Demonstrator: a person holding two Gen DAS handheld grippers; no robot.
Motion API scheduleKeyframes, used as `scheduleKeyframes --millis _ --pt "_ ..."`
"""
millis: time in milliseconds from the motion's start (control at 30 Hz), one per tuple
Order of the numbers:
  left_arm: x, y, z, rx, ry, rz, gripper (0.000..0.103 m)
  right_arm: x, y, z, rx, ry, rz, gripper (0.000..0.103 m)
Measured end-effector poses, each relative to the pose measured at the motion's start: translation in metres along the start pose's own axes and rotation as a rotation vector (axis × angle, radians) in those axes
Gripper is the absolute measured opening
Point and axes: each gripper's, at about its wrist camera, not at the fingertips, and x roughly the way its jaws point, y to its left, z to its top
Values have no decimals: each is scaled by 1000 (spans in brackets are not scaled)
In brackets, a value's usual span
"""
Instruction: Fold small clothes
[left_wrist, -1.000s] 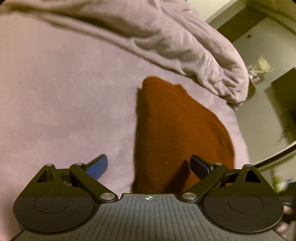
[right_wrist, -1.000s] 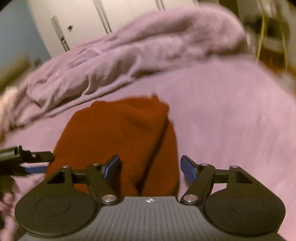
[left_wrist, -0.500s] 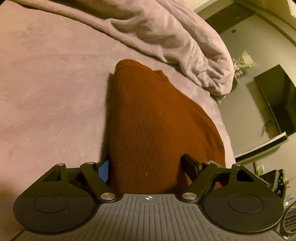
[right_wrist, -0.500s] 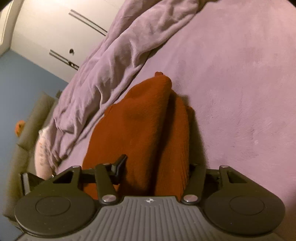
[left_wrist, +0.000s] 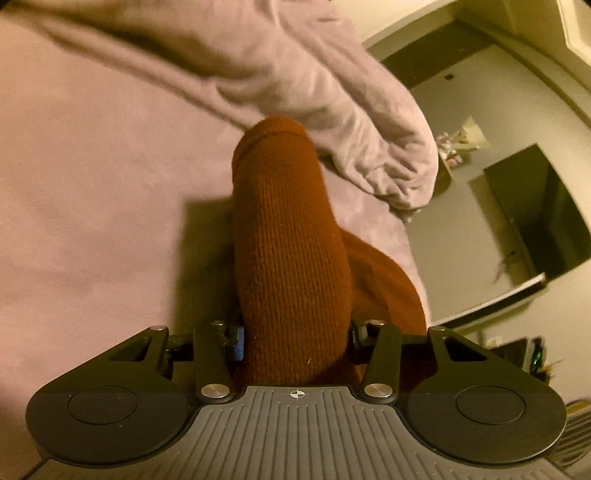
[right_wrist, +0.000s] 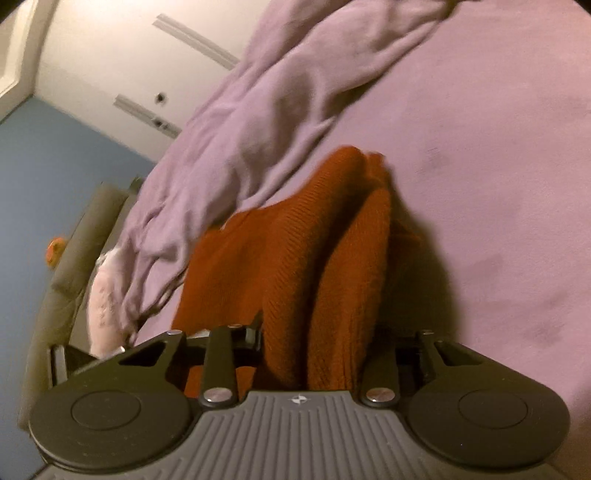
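A rust-brown knitted garment (left_wrist: 291, 258) lies partly folded on a lilac bed cover (left_wrist: 92, 221). My left gripper (left_wrist: 295, 341) is shut on a thick bunched fold of it, which rises between the jaws and stands above the bed. My right gripper (right_wrist: 325, 347) is shut on two stacked folds of the same garment (right_wrist: 317, 258), lifted off the cover (right_wrist: 498, 184). The fingertips of both grippers are hidden by the knit.
A crumpled lilac blanket (left_wrist: 295, 85) lies along the far side of the bed, touching the garment's far end; it also shows in the right wrist view (right_wrist: 258, 122). The bed edge drops to a floor with a dark TV (left_wrist: 535, 218). A grey sofa (right_wrist: 70, 258) and white wardrobe doors (right_wrist: 129, 74) stand beyond.
Both grippers went from open above the garment to closed on its near edges. The gripped folds have bunched and risen off the bed.
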Motion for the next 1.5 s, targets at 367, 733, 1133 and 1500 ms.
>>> scheduleKeyframes --millis 367,733,1133,1500 --pt "-133 40 -56 79 -97 409 58 13 73 -94 -52 -13 -29 49" --pt "-122 28 -143 69 -60 458 67 -38 64 -166 136 -89 -2 58" --pt "-120 45 -134 -67 -101 478 53 -14 83 -167 186 -141 -18 13" --pt "-178 31 -132 50 -244 595 87 -40 82 -176 -75 -121 -218 24"
